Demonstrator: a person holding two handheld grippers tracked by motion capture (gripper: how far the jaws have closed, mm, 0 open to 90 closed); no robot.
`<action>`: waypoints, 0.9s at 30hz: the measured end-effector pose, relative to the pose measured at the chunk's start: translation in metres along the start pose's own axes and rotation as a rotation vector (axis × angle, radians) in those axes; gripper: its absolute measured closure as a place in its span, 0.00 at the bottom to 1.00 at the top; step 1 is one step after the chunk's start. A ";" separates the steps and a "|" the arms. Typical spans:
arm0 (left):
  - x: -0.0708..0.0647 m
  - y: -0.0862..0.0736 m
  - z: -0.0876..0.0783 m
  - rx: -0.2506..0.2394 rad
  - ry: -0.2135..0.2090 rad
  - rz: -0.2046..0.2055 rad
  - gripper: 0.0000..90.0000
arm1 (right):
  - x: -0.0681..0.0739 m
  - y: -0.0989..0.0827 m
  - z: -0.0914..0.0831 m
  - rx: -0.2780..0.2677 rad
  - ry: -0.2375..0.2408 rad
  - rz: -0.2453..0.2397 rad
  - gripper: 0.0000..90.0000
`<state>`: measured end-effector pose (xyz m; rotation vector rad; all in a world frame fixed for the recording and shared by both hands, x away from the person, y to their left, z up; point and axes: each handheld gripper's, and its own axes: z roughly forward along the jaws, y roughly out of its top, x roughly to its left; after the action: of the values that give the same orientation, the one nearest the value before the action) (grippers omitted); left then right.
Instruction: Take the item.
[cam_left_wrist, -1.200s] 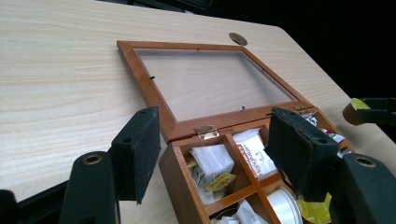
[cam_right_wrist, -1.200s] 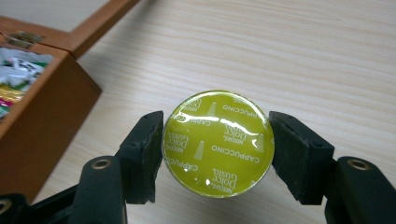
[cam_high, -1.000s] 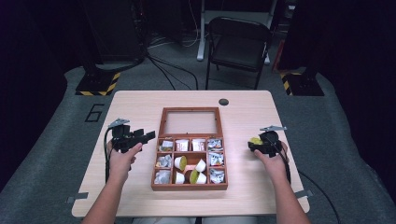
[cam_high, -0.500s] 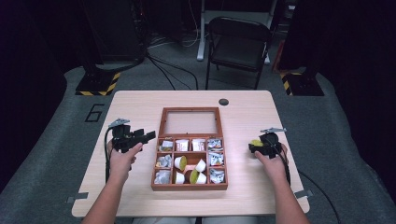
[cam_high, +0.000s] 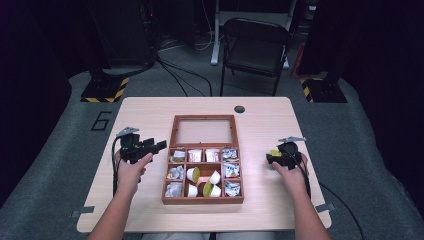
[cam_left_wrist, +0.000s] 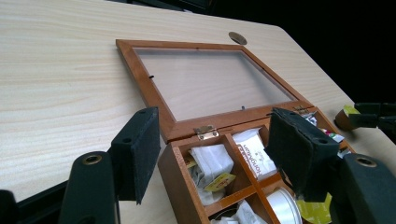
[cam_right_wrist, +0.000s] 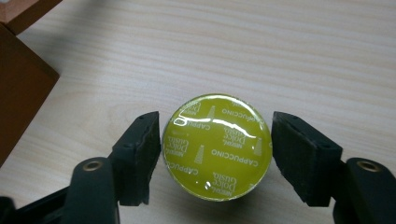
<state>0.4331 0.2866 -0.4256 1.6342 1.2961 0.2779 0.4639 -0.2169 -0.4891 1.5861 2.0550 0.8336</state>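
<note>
Pale wood tabletop (cam_high: 150, 112), near right edge: right gripper (cam_right_wrist: 215, 154) jaws just opening, apart around yellow-lidded cappuccino capsule (cam_right_wrist: 217, 147); left gripper (cam_left_wrist: 212, 156) apart, empty.

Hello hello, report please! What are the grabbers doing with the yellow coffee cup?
Right gripper jaws just opened, astride the coffee pod, slim gaps both sides. Pod sits on the table. Left gripper open, empty, by the wooden box. Nothing in the way.
</note>
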 end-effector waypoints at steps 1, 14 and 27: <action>0.000 0.000 0.000 0.000 0.001 0.001 0.38 | 0.001 0.001 -0.001 -0.003 -0.005 0.008 0.36; 0.000 0.000 -0.001 0.001 0.004 0.003 0.38 | 0.007 0.007 -0.013 -0.046 -0.027 -0.022 0.31; 0.000 0.001 0.000 0.004 0.006 0.005 0.38 | 0.025 0.015 -0.026 -0.091 0.013 -0.094 0.33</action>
<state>0.4337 0.2863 -0.4254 1.6413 1.2973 0.2840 0.4507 -0.1955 -0.4591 1.4287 2.0522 0.8922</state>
